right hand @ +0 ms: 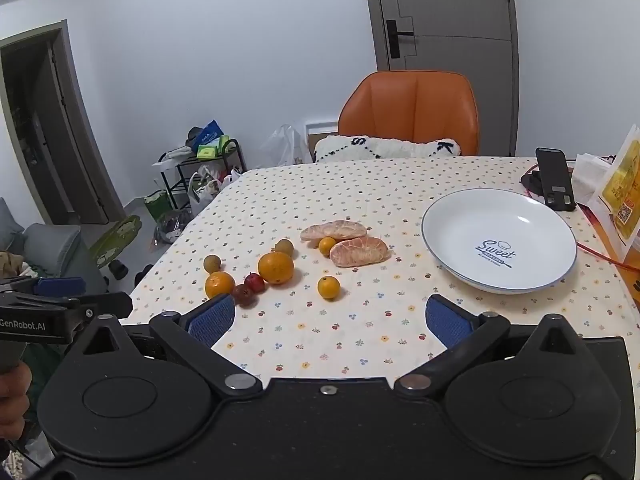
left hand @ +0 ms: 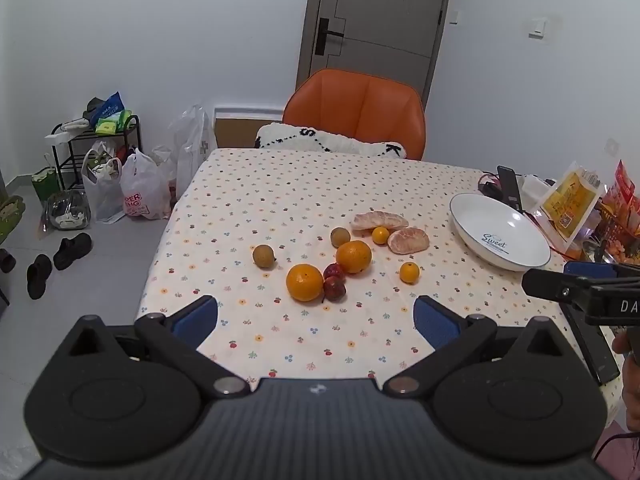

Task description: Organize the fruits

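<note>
Far right of the left gripper [left hand: 316, 322], the orange snack packets [left hand: 622, 200] are cut off by the frame edge; their print is unreadable.

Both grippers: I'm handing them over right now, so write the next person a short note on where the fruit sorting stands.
Left gripper: open, empty, hovering over the near table edge.
Right gripper: open, empty, hovering beside it.
White plate: empty, on the right of the table.
Fruit loose on the tablecloth: two oranges, two kumquats, two red fruits, two brown longans, two peeled pomelo segments.
Done: nothing moved onto the plate.
Left: everything.
</note>
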`<state>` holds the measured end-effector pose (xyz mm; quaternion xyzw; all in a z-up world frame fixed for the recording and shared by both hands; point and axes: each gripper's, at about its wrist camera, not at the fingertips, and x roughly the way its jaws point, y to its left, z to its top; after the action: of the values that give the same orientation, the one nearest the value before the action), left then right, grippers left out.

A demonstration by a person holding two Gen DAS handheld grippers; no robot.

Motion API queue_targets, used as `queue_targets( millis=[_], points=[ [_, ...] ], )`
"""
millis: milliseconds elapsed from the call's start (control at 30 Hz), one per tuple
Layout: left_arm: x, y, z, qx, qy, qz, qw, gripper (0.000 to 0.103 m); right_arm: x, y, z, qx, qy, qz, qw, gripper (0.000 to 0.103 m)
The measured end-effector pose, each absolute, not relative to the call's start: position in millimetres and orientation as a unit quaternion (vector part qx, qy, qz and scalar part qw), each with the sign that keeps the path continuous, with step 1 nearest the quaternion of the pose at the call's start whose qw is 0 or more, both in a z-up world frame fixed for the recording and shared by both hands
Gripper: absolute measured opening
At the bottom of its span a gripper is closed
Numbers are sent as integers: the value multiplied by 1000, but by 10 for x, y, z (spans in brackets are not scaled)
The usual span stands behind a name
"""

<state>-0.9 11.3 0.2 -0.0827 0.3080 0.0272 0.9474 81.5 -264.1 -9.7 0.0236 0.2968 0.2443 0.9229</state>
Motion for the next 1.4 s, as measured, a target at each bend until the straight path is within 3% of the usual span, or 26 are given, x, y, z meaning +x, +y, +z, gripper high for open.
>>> queue_targets(
  millis=[1400],
  points=[
    [-15,-39,59,-77,302,33,950,103,811,-2695,-41,26,289,244,925,103]
  ],
)
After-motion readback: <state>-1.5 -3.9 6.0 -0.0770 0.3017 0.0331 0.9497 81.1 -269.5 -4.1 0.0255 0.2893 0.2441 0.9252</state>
